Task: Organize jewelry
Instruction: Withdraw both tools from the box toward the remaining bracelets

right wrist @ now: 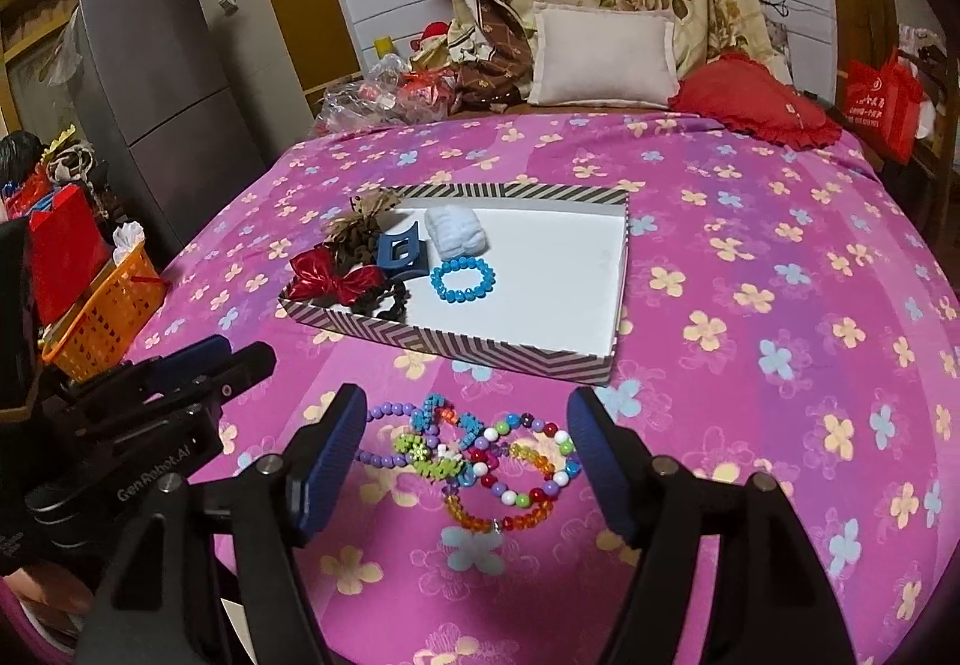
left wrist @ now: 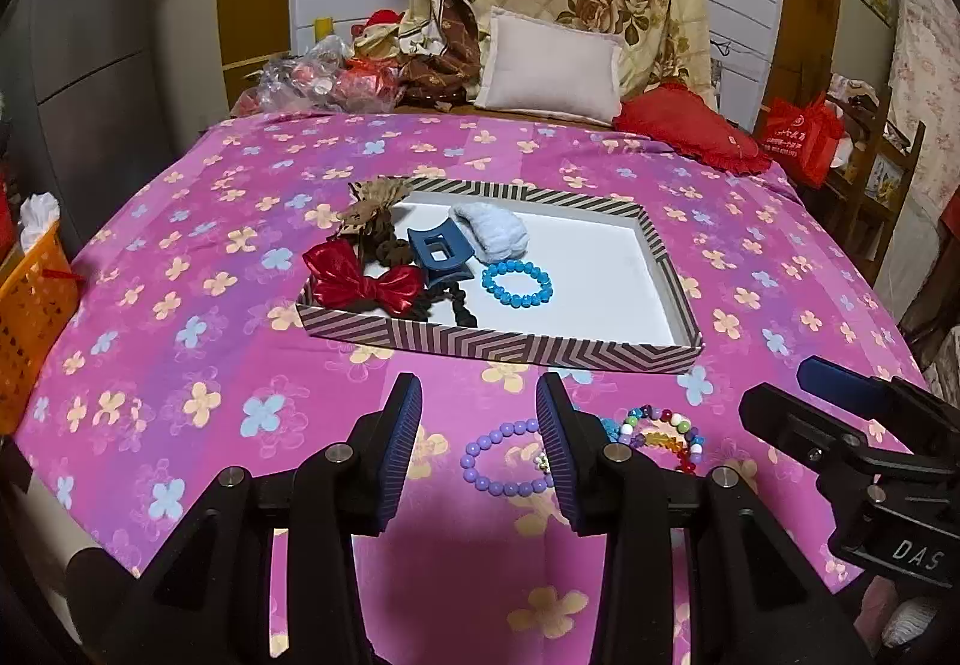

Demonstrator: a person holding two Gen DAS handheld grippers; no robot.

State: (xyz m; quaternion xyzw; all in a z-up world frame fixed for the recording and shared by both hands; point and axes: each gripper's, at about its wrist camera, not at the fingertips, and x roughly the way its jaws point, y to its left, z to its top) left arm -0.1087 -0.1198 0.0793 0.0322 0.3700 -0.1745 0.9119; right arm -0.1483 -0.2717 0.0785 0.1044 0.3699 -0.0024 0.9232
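A striped tray (left wrist: pixel 498 342) (right wrist: pixel 456 347) lies on the pink flowered bedspread. It holds a blue bead bracelet (left wrist: pixel 517 285) (right wrist: pixel 463 278), a red bow (left wrist: pixel 363 285) (right wrist: pixel 336 275), a blue claw clip (left wrist: pixel 437 252) (right wrist: pixel 401 251), dark scrunchies and a white cloth roll (left wrist: pixel 492 233) (right wrist: pixel 456 231). In front of the tray lies a heap of bracelets: a purple one (left wrist: pixel 503 458) (right wrist: pixel 384 434), a multicoloured bead one (left wrist: pixel 663 434) (right wrist: pixel 528 461), and green, blue and rainbow ones (right wrist: pixel 444 449). My left gripper (left wrist: pixel 479 443) is open above the purple bracelet. My right gripper (right wrist: pixel 468 455) is open around the heap.
An orange basket (left wrist: pixel 33 323) (right wrist: pixel 102 317) stands off the bed's left edge. Pillows (left wrist: pixel 549 62), a red cushion (left wrist: pixel 690 128) and plastic bags (left wrist: pixel 318 80) lie at the bed's head. A grey fridge (right wrist: pixel 156 65) stands left, a red bag (left wrist: pixel 801 137) right.
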